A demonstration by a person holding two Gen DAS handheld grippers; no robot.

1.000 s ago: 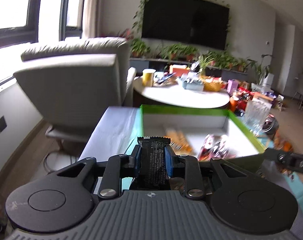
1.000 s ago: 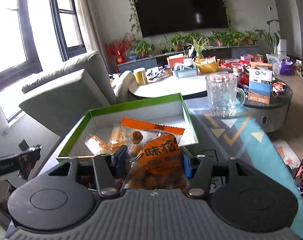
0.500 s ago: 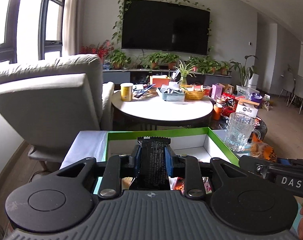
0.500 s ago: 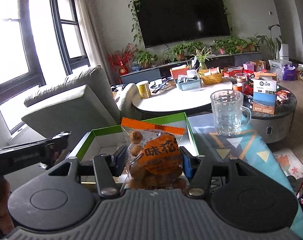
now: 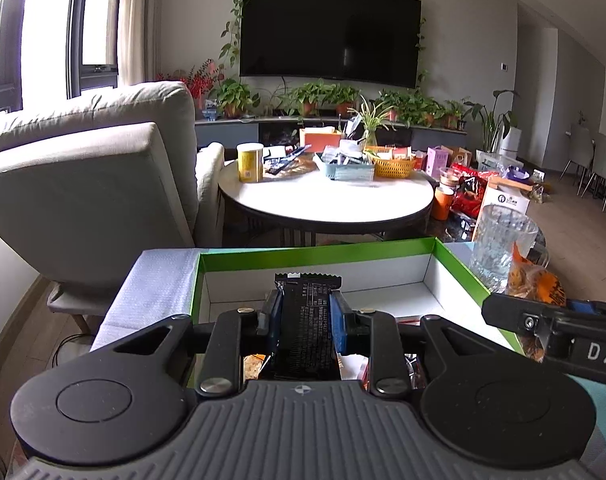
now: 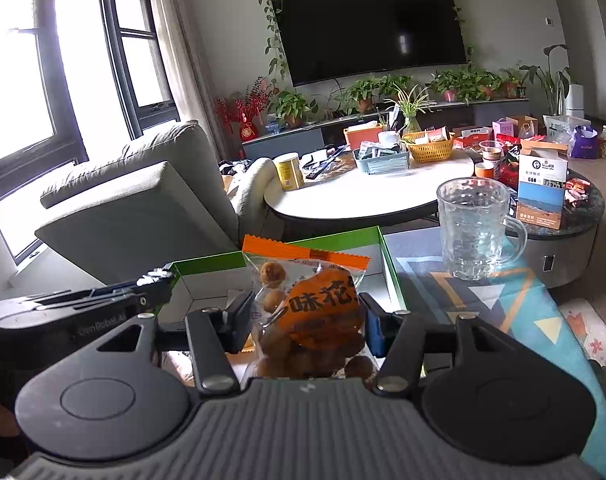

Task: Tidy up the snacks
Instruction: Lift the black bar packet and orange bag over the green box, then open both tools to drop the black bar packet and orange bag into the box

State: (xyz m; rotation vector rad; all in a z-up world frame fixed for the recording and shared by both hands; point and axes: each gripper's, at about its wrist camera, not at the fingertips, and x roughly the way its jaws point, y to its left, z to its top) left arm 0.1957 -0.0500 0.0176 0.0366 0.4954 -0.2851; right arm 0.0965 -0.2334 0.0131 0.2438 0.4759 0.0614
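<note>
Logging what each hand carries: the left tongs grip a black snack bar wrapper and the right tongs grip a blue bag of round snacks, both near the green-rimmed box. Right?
Not quite: the right tongs grip an orange-labelled clear bag of round snacks, not blue, as the right wrist view shows. The left tongs do grip the black snack bar wrapper, near the green-rimmed box.

2 grippers: left gripper [image 5: 306, 312], right gripper [image 6: 307, 312], 1 snack each. 1 black snack pack [image 5: 306, 320]. 1 orange snack bag [image 6: 315, 312] w/ round brown bits. 1 green-rimmed box [image 5: 315, 250]; loose packs inside part hidden, can't count. 1 glass mug [image 6: 477, 228]. 1 round white table [image 5: 327, 200] w/ 1 yellow can [image 5: 250, 162], 1 orange basket [image 5: 395, 166], 1 blue-grey tray [image 5: 349, 170]. 1 grey armchair [image 5: 91, 176]. 1 TV [image 5: 329, 32]. Potted plants under it: several, too crowded to count.
</note>
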